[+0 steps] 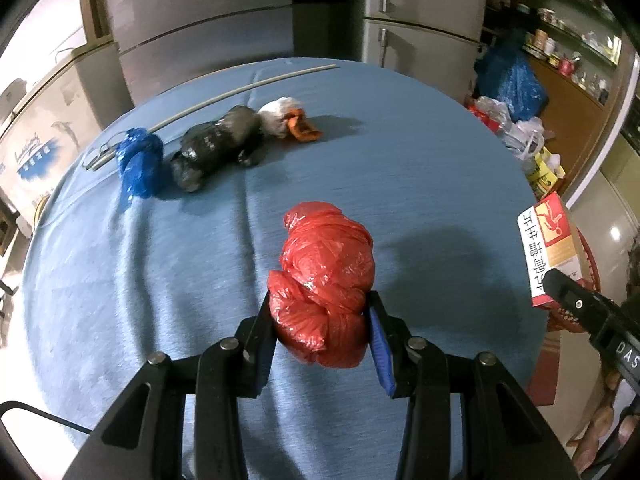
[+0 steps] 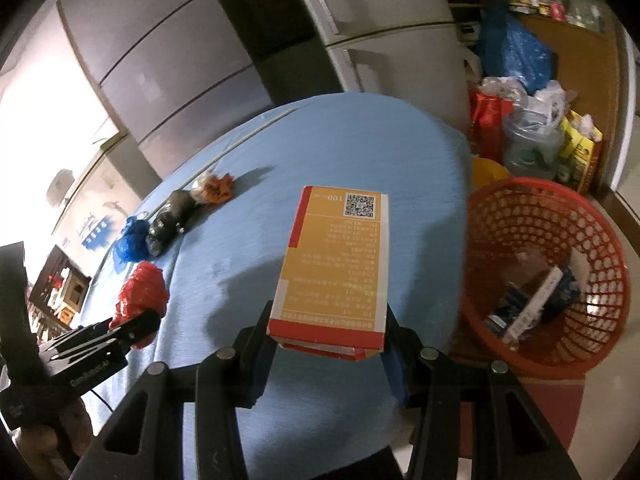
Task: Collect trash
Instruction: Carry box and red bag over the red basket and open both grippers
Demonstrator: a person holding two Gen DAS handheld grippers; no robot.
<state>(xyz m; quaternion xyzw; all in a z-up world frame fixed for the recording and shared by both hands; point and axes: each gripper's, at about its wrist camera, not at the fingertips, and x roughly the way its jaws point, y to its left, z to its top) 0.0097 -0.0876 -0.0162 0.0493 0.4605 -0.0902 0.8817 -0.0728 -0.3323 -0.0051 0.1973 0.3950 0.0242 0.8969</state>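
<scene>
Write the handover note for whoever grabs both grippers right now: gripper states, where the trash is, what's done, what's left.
Left gripper: shut on the red bag, above the blue tablecloth.
Right gripper: shut on the orange box, beside the red basket.
Done: the basket already holds some boxes.
Left: drop the box and red bag into the basket, then fetch the blue bag, black bag and white-and-orange wad from the table's far side.

Round surface (image 1: 420, 168) draped in blue cloth, ringed beyond its far edge by grey refrigerators (image 1: 208, 40). Off the right edge, cluttered wooden shelves (image 1: 568, 52) above pale glossy floor (image 2: 624, 224). Bright glare past the left edge.
</scene>
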